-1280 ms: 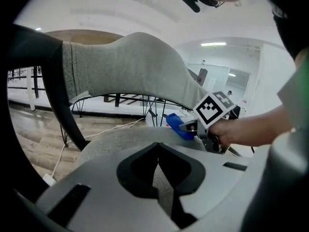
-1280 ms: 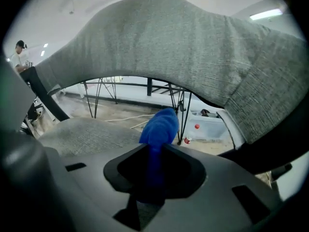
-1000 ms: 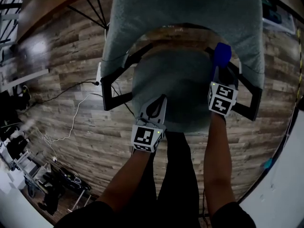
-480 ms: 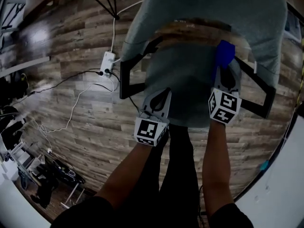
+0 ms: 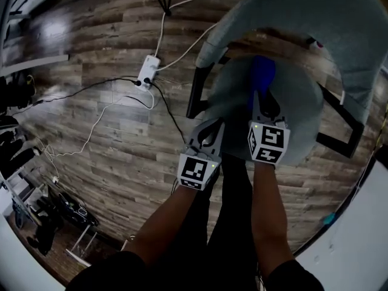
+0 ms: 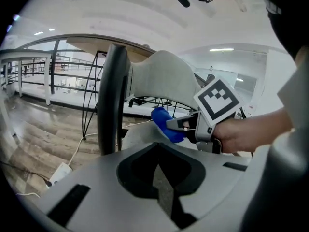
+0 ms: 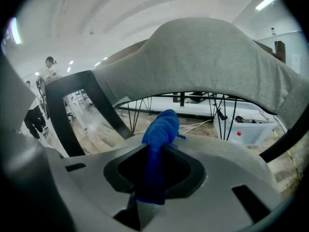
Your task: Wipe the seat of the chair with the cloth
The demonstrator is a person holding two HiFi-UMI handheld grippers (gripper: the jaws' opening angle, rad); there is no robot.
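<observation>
Where the person's forearms (image 5: 270, 205) end nearest the head camera, each marker cube (image 5: 197, 171) shows only a black-and-white square pattern. Just beyond them, the left gripper (image 5: 210, 131) sits at the front-left edge of the seat (image 5: 300, 117). Its own view shows what the overhead one cannot: the jaws are pressed together with nothing between them. That view also catches the right gripper (image 6: 176, 124) from the side, with the cloth (image 6: 161, 118) sticking out ahead of it close above the grey cushion. Whether the cloth touches the cushion cannot be told. The right gripper view shows the jaws pinching the lower end of the blue cloth, which rises as a rolled bundle. From overhead, the cloth lies over the middle of the seat. Its long axis runs straight away from the person, and its free end points toward the grey backrest (image 5: 339, 23). The black frame (image 5: 197, 93) flanks the seat. Farther out on the wooden floor (image 5: 91, 132) lies a white power strip (image 5: 147, 71) with a cable (image 5: 182, 8). A person (image 7: 48, 71) stands far off.
</observation>
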